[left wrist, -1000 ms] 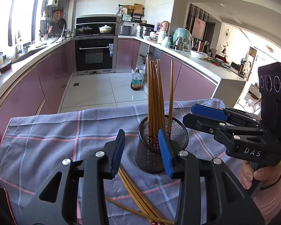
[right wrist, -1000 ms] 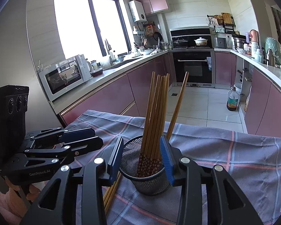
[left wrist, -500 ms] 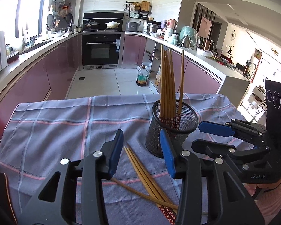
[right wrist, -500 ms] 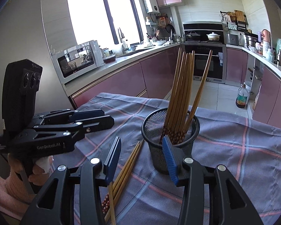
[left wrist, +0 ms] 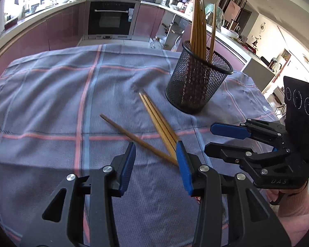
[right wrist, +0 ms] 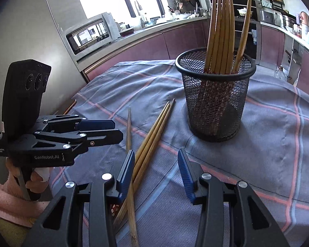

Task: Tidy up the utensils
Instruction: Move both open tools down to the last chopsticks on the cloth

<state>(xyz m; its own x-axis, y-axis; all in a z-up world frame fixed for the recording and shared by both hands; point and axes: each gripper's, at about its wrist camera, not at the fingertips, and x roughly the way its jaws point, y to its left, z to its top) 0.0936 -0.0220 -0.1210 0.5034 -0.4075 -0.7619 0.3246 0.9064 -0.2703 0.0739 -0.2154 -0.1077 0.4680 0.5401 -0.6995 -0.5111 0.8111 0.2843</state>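
- Checked cloth [left wrist: 51,103]: grey-blue, pink lines, spread over the desk under the mesh holder.
- Left gripper [left wrist: 155,166]: well in front of the holder, jaws apart, nothing between the pads.
- Loose chopsticks [left wrist: 158,127]: lying flat on the cloth, just in front-left of the holder.
- Mesh holder [left wrist: 197,82]: black, upright, bunch of chopsticks [right wrist: 222,33] standing inside.
- Right gripper [right wrist: 155,171]: in front of the holder, jaws closing, empty.

Black mesh holder [left wrist: 197,82], brown chopsticks [left wrist: 160,127], blue-grey pink-checked cloth [left wrist: 51,103]
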